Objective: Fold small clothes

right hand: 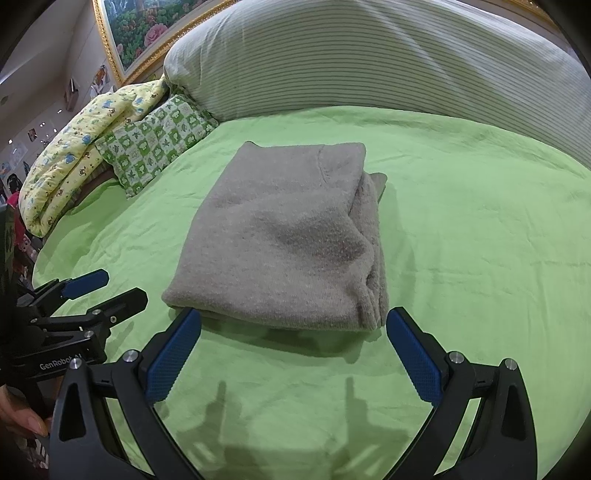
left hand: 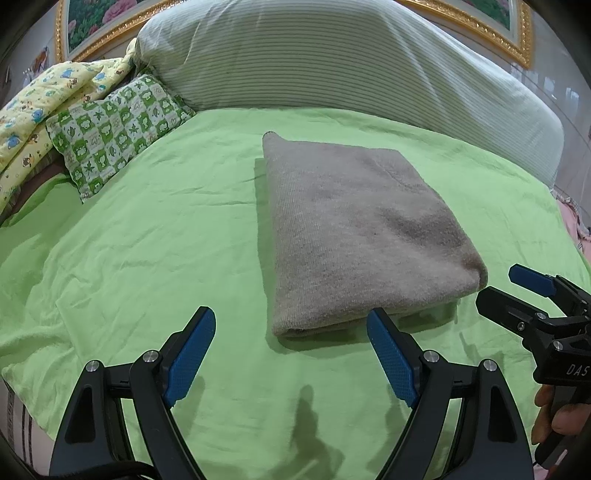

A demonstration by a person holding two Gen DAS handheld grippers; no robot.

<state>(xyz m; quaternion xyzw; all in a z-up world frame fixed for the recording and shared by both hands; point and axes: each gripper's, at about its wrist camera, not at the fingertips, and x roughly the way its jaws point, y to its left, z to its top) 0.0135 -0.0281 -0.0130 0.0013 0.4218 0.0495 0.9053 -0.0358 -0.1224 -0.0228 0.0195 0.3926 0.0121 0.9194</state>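
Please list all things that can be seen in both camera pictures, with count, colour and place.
Folded knit garment: one, grey-beige, middle of the bed, touched by no gripper.
Bed sheet: one, light green, under the garment.
Large striped pillow: one, pale green-white, behind the sheet.
Small checked pillow: one, green-white, far left.
Printed quilt: one, yellow, beside the checked pillow.
Gold-framed picture: one, floral, on the wall.
Left gripper: black, blue pads, open.
Right gripper: same, open.
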